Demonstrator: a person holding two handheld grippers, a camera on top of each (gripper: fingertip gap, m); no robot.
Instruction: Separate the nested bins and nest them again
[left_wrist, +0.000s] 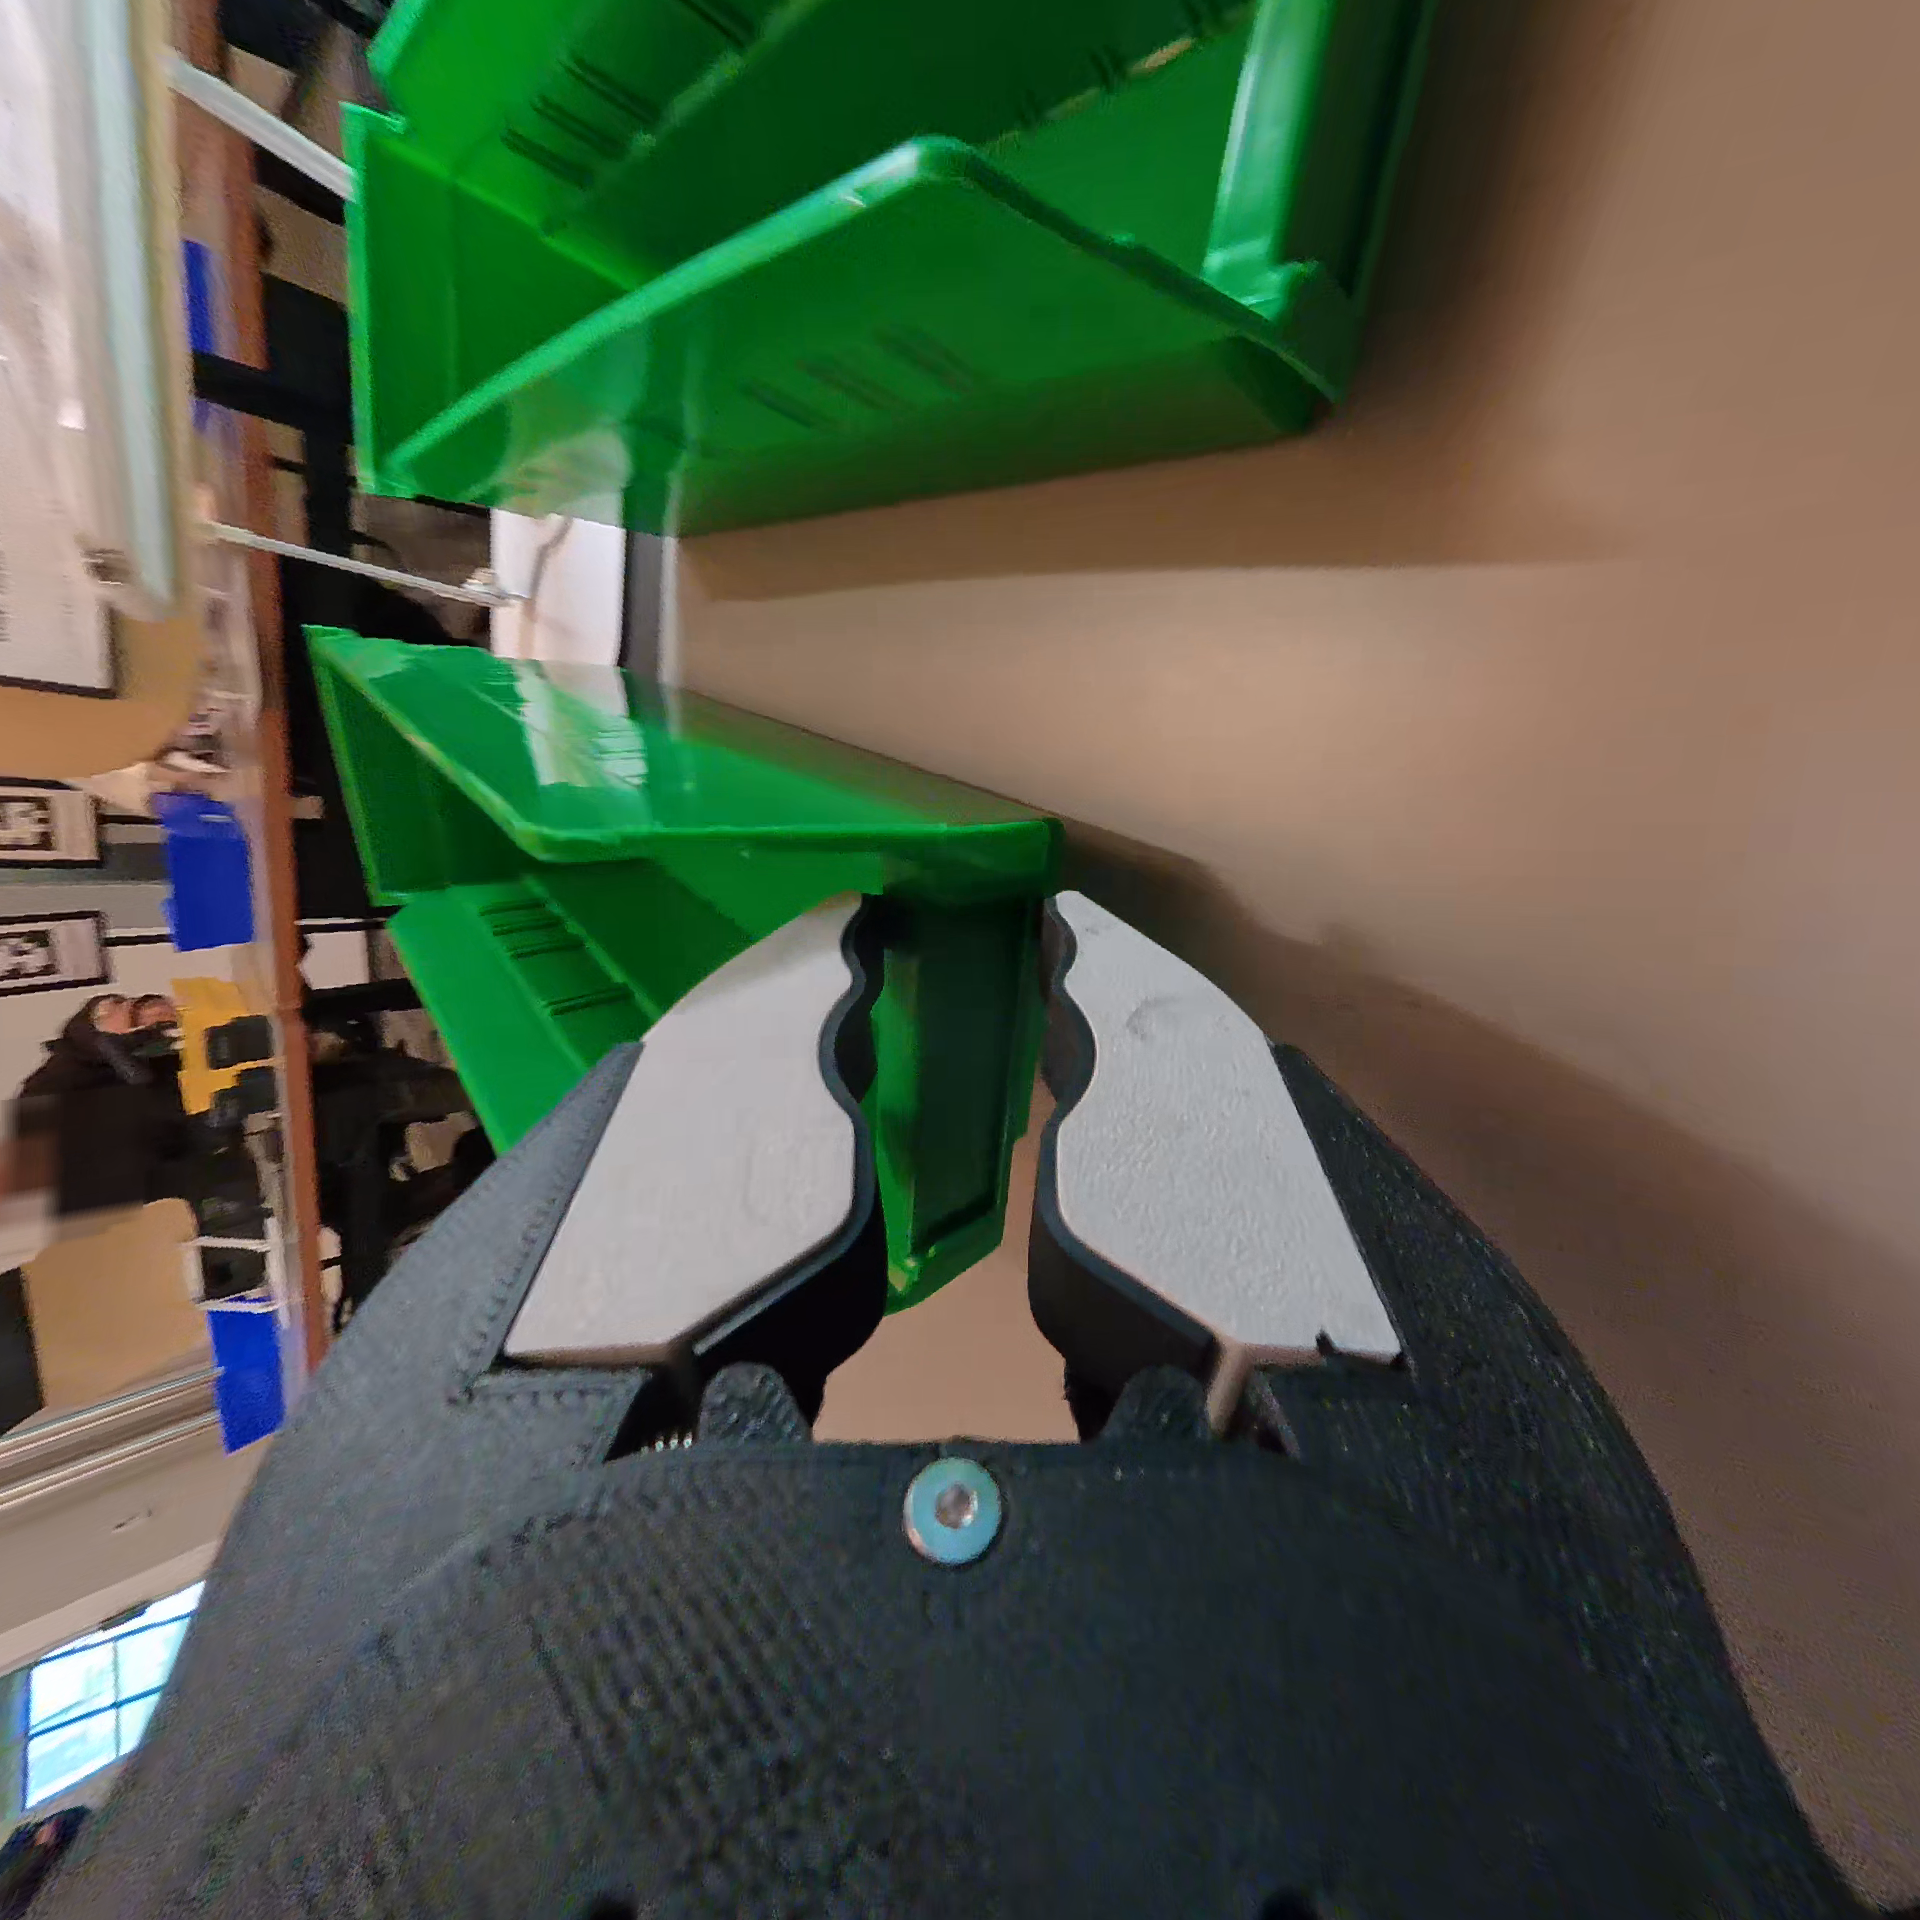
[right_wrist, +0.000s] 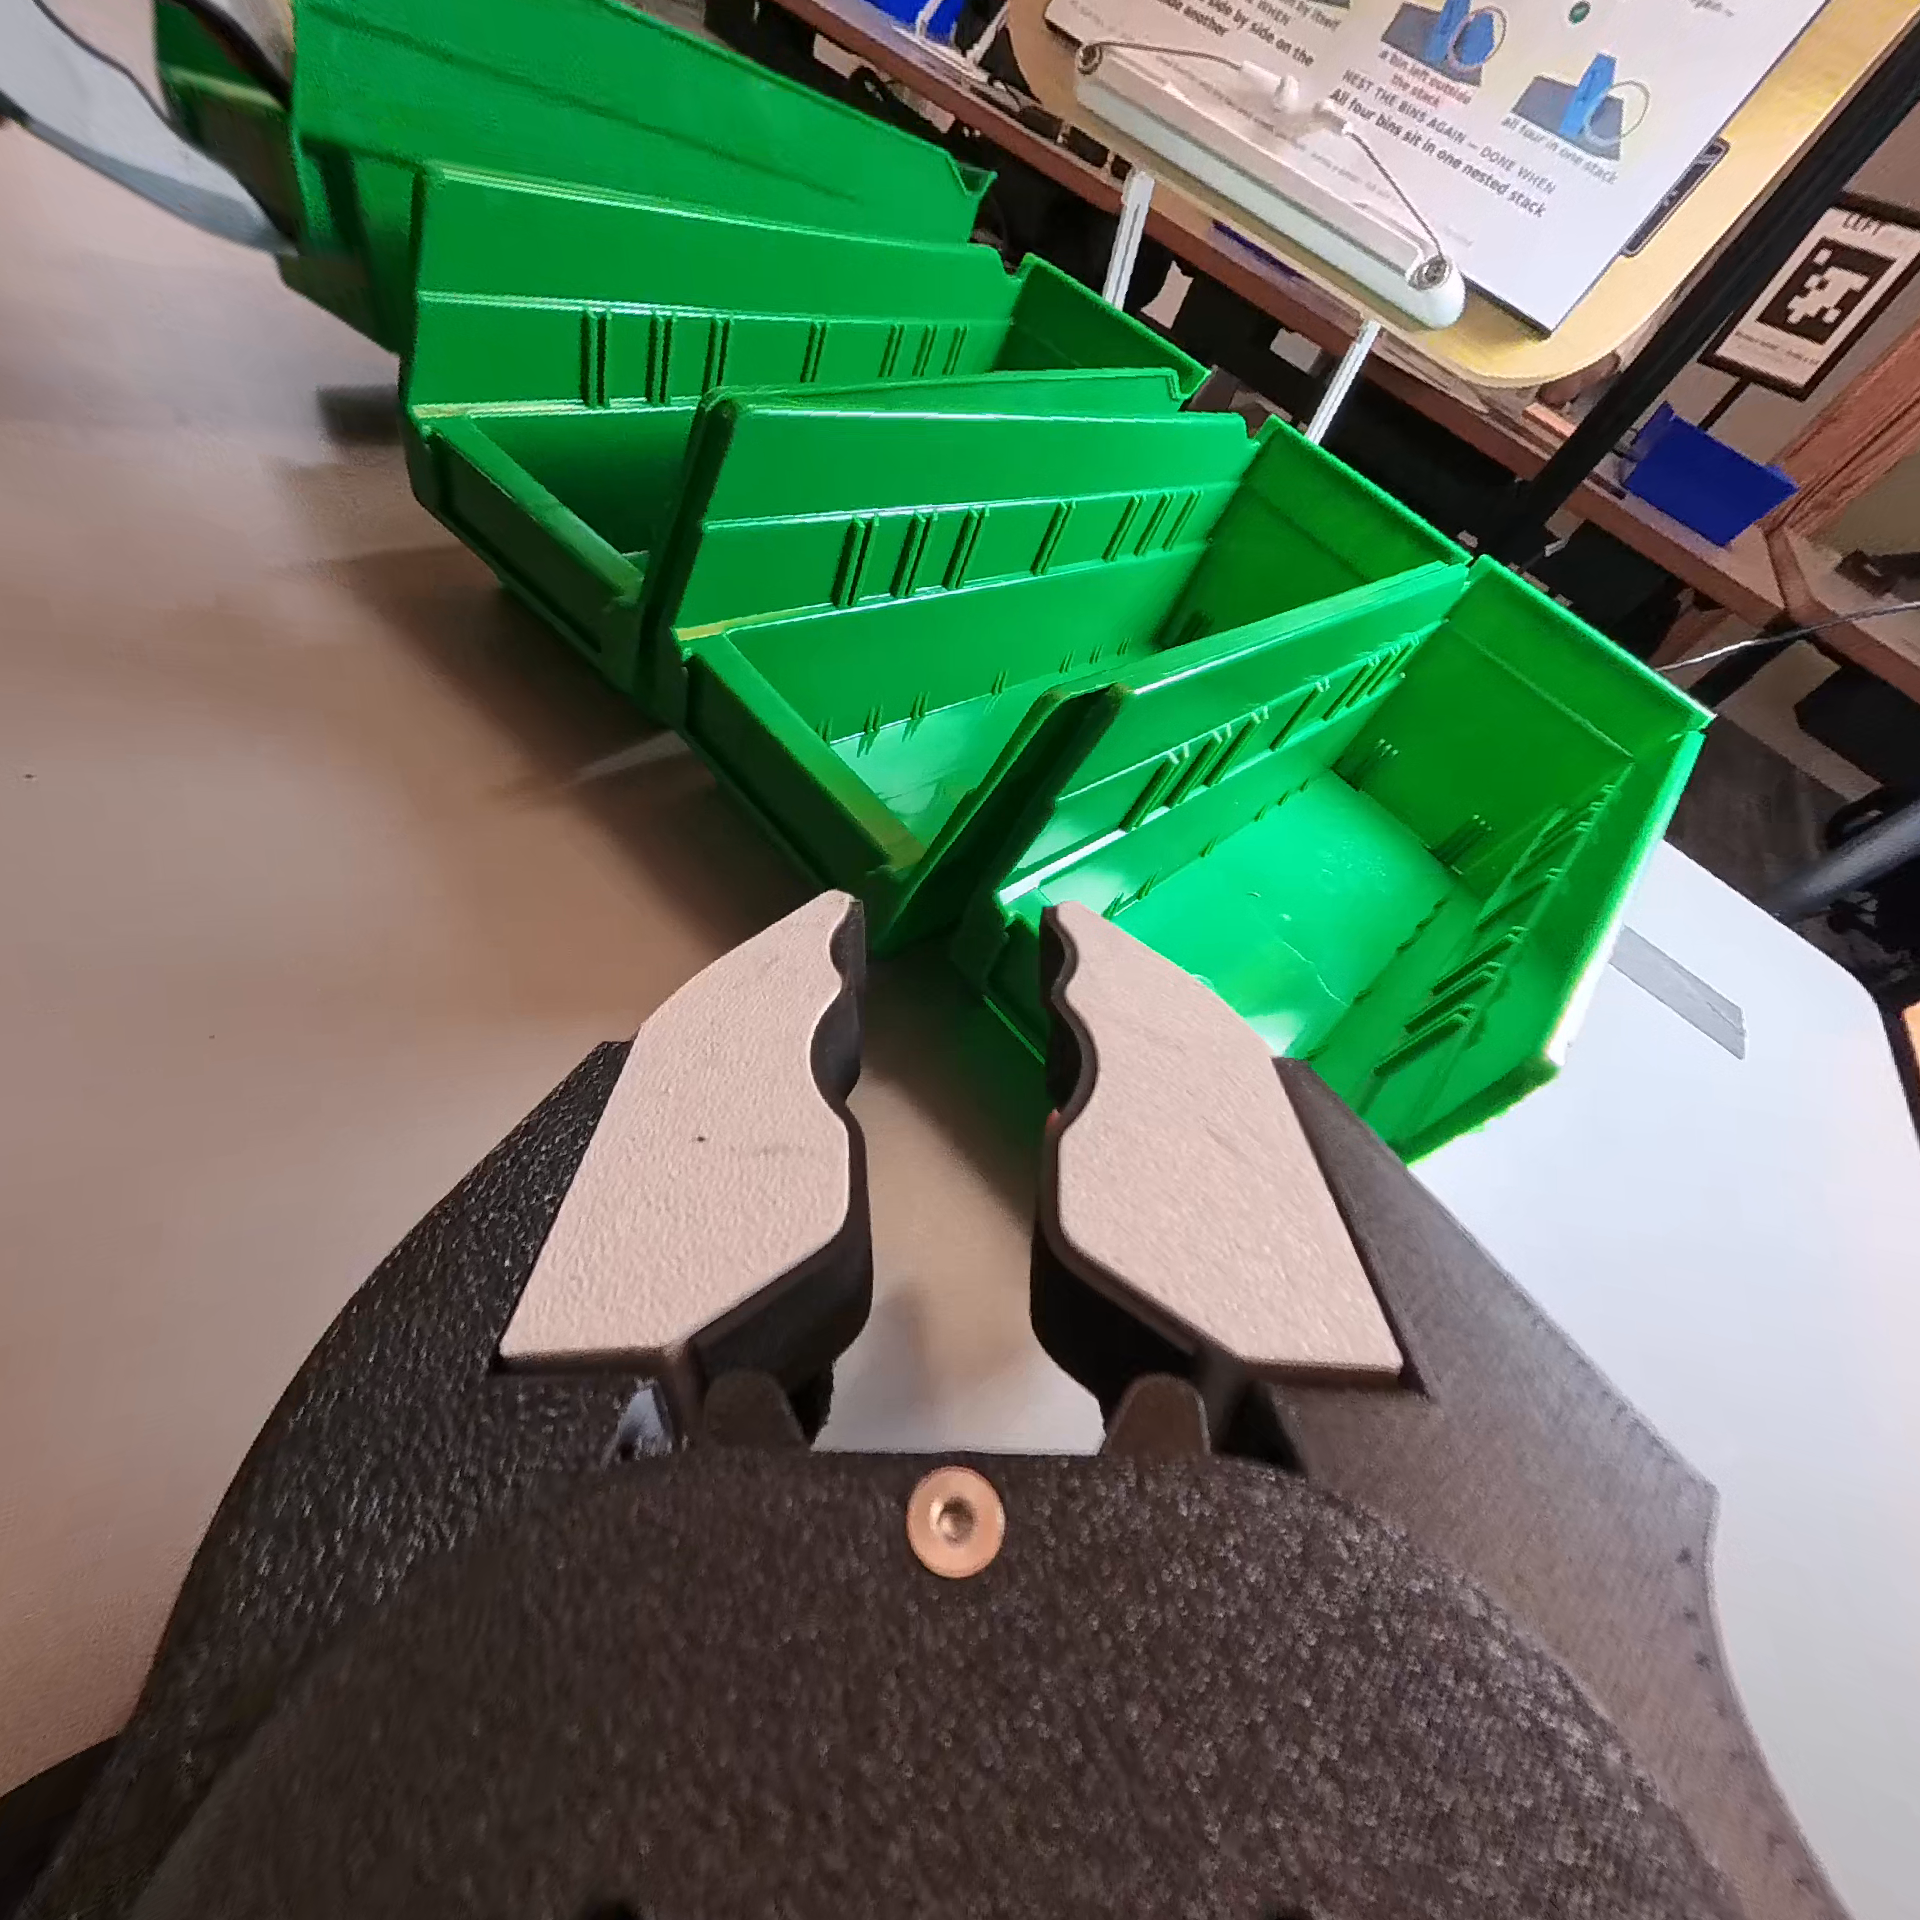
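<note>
**Right wrist view.** The right gripper is released and empty: its jaws stand apart with only the tan table showing between them. It hangs just short of the front corner of the nearest green bin, at 1 o'clock. This looks like a staging position for the next pick.

Four green bins stand side by side, open ends toward the camera, in a row running back toward 11 o'clock:
- second bin
- third bin
- farthest bin

None sits inside another. Separation therefore appears complete and re-nesting not yet begun.

**Left wrist view.** The camera is rolled, so the table lies along 3 o'clock. The left gripper grasps the rim of a held bin; the rim fills the gap and appears to touch both pads. The edge grip probably serves to lift or steer that bin. Two more bins lie beyond, at 12 o'clock.

**Markings.** No brand shows on the bins. At 1 o'clock, a clipped instruction sheet bears print and diagrams. Beside it hangs a black-and-white fiducial marker.
</note>
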